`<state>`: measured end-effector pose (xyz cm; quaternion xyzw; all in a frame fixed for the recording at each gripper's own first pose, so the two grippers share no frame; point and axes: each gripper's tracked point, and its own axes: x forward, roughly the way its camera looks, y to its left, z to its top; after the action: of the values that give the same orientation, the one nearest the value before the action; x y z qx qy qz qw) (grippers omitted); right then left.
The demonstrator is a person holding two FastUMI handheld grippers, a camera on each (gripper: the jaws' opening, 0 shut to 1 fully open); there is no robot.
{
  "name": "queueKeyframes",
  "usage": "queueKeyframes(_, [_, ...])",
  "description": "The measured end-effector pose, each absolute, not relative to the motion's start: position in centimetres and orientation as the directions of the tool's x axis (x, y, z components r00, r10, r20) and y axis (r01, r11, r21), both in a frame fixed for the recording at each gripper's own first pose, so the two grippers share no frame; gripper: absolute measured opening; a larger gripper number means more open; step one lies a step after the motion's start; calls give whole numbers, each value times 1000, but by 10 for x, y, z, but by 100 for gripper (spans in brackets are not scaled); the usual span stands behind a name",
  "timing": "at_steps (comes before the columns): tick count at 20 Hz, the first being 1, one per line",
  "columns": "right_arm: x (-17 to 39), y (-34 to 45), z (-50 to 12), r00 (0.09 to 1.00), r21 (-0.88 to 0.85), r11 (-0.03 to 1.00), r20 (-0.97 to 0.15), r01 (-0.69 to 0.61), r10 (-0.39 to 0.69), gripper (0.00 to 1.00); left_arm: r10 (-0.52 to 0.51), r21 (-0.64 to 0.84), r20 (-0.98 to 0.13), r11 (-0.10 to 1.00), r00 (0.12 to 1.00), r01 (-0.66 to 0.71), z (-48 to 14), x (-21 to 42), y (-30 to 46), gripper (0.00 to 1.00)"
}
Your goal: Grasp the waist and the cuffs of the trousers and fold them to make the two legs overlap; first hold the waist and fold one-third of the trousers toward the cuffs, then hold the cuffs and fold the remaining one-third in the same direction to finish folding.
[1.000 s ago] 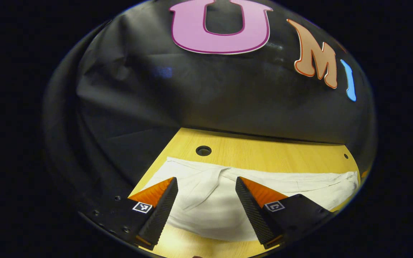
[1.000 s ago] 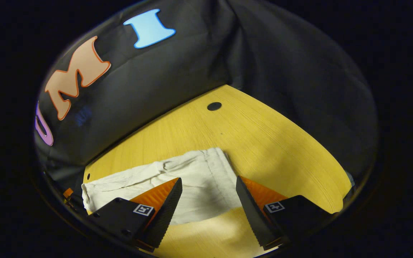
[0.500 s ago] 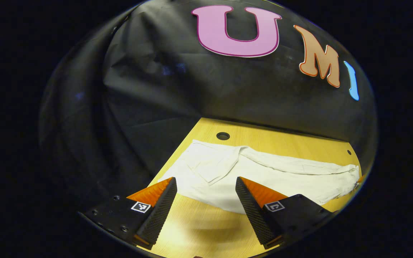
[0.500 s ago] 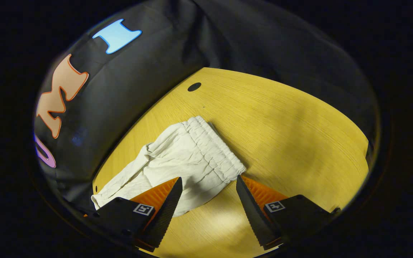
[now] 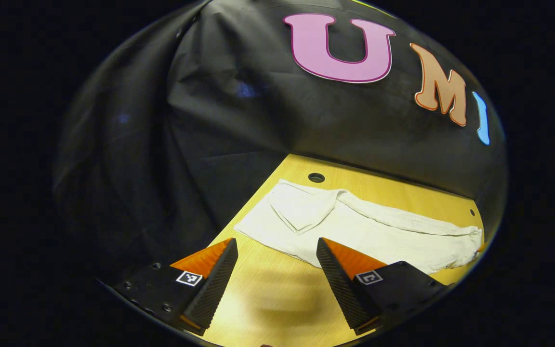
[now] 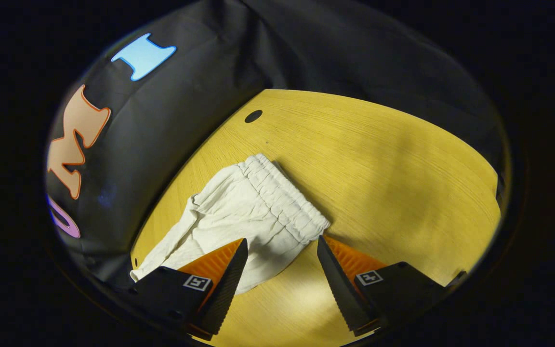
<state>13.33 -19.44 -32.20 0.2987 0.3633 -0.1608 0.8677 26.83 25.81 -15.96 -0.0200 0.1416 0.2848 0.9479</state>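
Note:
Cream-white trousers (image 5: 354, 229) lie flat on the yellow wooden table (image 5: 268, 299), legs overlapping, with the cuff end at the left in the left gripper view. My left gripper (image 5: 277, 274) hangs open above bare table just short of the cuff end, holding nothing. In the right gripper view the trousers (image 6: 239, 212) show their gathered elastic waist (image 6: 284, 200), running diagonally. My right gripper (image 6: 282, 277) is open, above the near corner of the waist, apart from the cloth.
A round hole (image 5: 316, 177) in the tabletop sits just beyond the cuffs, and another round hole (image 6: 253, 116) lies beyond the waist. Black cloth walls close in the table's far side. Wide bare table (image 6: 393, 168) stretches to the right of the waist.
Both grippers have drawn back and up from the trousers, which now lie farther off. Both stayed open. The trousers lie still.

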Motion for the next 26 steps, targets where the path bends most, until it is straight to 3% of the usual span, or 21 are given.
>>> queueKeyframes(4, [128,-193,-330,676,407,762,-735,504,-55,93,521,27,-279,844,806,-536,-157,270,256,99])
queueKeyframes(5, [127,-192,-333,670,403,764,-740,503,-51,84,517,19,-283,845,808,-534,-157,270,255,98])
queueKeyframes(6, [130,-192,-331,680,405,766,-731,499,-56,93,512,14,-287,847,810,-531,-158,271,254,98])
queueKeyframes(7, [133,-191,-332,680,406,766,-731,499,-56,93,511,11,-288,847,810,-531,-158,271,254,99])
queueKeyframes(8, [134,-190,-331,685,415,761,-727,498,-52,84,509,12,-290,849,810,-529,-158,273,254,99])
queueKeyframes(9, [136,-190,-333,683,418,756,-729,503,-52,93,508,15,-294,849,810,-528,-158,273,254,99])
queueKeyframes(10, [138,-190,-333,684,421,753,-728,505,-52,88,507,18,-297,850,809,-526,-158,275,253,99])
queueKeyframes(11, [138,-190,-338,677,418,752,-734,509,-50,75,505,15,-296,851,811,-525,-156,275,252,99])
queueKeyframes(12, [135,-191,-342,667,410,752,-743,517,-53,79,504,13,-293,852,813,-523,-155,278,252,99])
queueKeyframes(13, [135,-194,-343,671,414,749,-739,517,-56,48,505,13,-289,852,813,-524,-153,278,251,99])
queueKeyframes(14, [134,-197,-347,665,409,747,-745,525,-59,33,505,15,-288,852,814,-523,-155,280,251,99])
queueKeyframes(15, [133,-197,-351,655,407,740,-753,535,-59,33,504,16,-289,853,814,-522,-154,281,251,99])
queueKeyframes(16, [135,-196,-348,651,420,726,-757,544,-50,16,503,19,-290,854,814,-520,-155,282,250,99])
queueKeyframes(19, [136,-199,-348,668,438,715,-742,544,-53,4,498,23,-288,857,818,-514,-155,285,249,99])
queueKeyframes(26, [147,-190,-307,764,358,833,-635,421,-113,2,483,10,-277,866,831,-500,-156,289,247,99])
